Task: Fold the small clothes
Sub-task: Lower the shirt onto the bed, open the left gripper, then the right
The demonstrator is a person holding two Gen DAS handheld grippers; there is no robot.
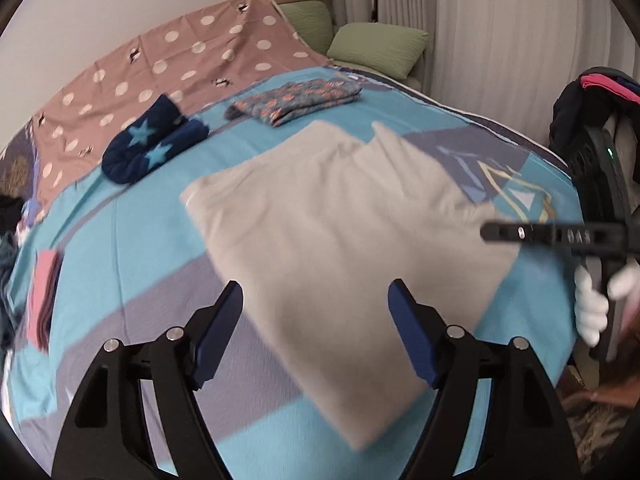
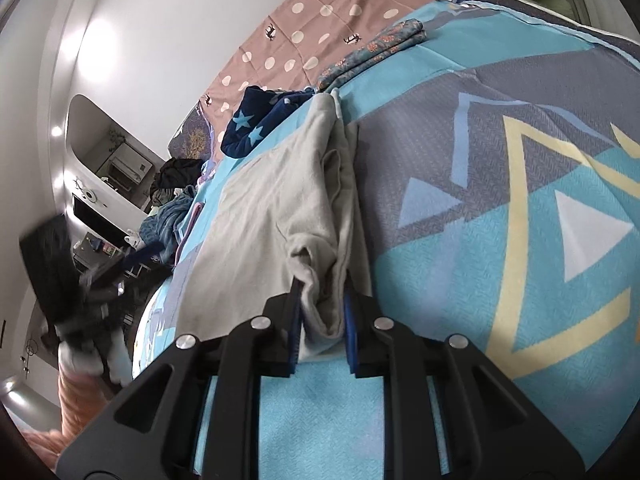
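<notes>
A light grey garment lies folded flat on the blue patterned bedspread. My left gripper is open and empty, held above the garment's near part. My right gripper is shut on the garment's edge, low by the bedspread. In the left wrist view the right gripper reaches in from the right at the garment's right edge. The left gripper shows blurred at the left of the right wrist view.
A folded navy star-print garment and a folded floral garment lie at the far side, next to a brown dotted sheet. A folded pink item lies left. Green pillows sit behind. Unfolded clothes are piled off the bed's left end.
</notes>
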